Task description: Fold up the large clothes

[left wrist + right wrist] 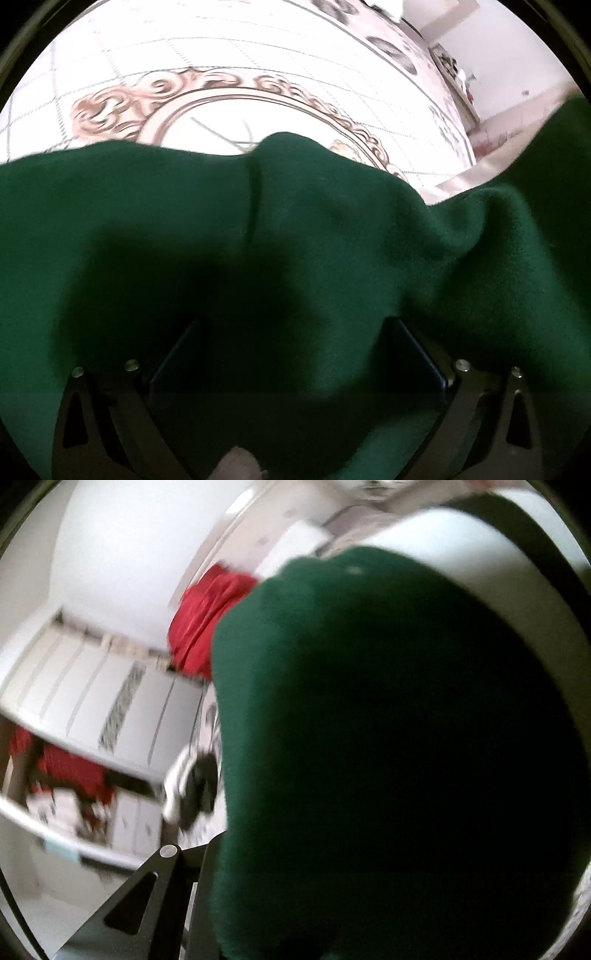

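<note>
The dark green fuzzy fleece garment [332,240] is draping in soft folds over the left gripper [295,354], whose 2 fingers are standing spread. It is also hiding the right gripper [280,886], whose state I cannot tell.

Fingertips buried, right view blurred.
Green garment [295,229] drapes over left gripper [295,354] fingertips; jaw gap unreadable. Right view: garment [388,738] hides right gripper's far finger and tips; red cloth [199,624] and cabinets [96,690] motion-smeared.
</note>
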Tool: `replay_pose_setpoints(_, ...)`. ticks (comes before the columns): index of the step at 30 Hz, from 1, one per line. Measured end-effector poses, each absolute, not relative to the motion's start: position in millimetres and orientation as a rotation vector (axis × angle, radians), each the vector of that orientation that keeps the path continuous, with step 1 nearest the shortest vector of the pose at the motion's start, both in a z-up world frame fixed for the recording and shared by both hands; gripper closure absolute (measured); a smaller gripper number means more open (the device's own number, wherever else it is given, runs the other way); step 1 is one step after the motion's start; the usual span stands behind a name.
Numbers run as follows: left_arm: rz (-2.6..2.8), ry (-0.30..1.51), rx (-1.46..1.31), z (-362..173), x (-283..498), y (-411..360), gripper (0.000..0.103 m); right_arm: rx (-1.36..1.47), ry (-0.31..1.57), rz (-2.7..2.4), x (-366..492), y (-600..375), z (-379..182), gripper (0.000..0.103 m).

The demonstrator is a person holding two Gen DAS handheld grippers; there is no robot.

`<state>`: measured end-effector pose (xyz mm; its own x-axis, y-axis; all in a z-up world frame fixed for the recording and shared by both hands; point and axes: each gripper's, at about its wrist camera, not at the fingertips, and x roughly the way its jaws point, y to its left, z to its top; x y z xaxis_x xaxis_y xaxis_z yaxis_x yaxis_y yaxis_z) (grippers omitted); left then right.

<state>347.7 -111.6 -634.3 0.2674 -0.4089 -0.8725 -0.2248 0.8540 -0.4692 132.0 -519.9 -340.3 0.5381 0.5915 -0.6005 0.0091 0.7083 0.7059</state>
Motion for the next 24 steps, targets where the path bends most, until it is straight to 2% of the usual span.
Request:
replay_pose_setpoints(5, -0.005, 1.244, -0.699, -596, 292, -36, 0.0, 0.51, 1.006, 0.501, 124, -417, -313, 0.083)
replay_pose_setpoints(10, 0.307, 1.179, -0.685, -556, 175, 80, 0.0, 0.238, 1.056, 0.654, 96, -271, -318, 0.083)
replay_pose_setpoints(13, 0.472, 1.176, -0.677, -546, 113, 131, 0.0, 0.02, 1.087, 0.726, 64, -171, -351, 0.083)
replay_pose_setpoints(17, 0.647, 1.154, -0.721, -534, 46, 180, 0.0, -0.32, 1.225, 0.76, 8, -54, -443, 0.081)
replay_pose_setpoints(20, 0.707, 1.102, -0.763, -519, 30, 188, 0.0, -0.361, 1.382, 0.788, -9, -26, -484, 0.066)
replay_pose_setpoints(22, 0.709, 1.056, -0.785, -505, 26, 189, 0.0, -0.311, 1.418, 0.872, -16, -24, -472, 0.041)
replay_pose_setpoints(23, 0.703, 1.046, -0.793, -501, 31, 191, 0.0, -0.243, 1.46, 0.937, -17, -30, -461, 0.023)
replay_pose_setpoints(24, 0.69, 1.035, -0.803, -497, 36, 192, 0.0, -0.176, 1.498, 0.985, -16, -38, -451, 0.021)
